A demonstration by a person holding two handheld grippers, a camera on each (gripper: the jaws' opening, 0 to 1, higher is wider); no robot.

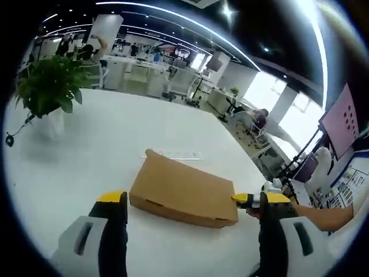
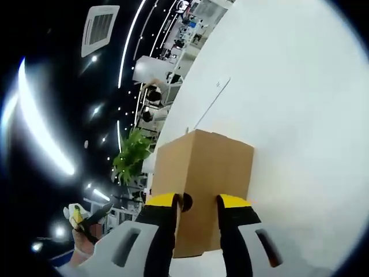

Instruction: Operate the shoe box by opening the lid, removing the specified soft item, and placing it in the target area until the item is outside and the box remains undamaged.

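A flat brown cardboard shoe box [image 1: 181, 190] lies shut on the white table [image 1: 115, 133]. My left gripper [image 1: 194, 199] hovers just in front of it, jaws wide open and level with the box's two near corners. My right gripper [image 1: 247, 200] shows at the box's right end, a yellow fingertip on the top edge. In the right gripper view, which is rolled sideways, the right gripper [image 2: 197, 202] has closed in on the near end of the box [image 2: 204, 167], next to a small round hole [image 2: 186, 202]. The soft item is hidden inside.
A potted green plant [image 1: 49, 86] stands at the table's far left and reappears as the plant [image 2: 131, 154] behind the box. A person's hand [image 1: 323, 214] is at the right. Office desks and chairs [image 1: 173, 81] lie beyond the table's far edge.
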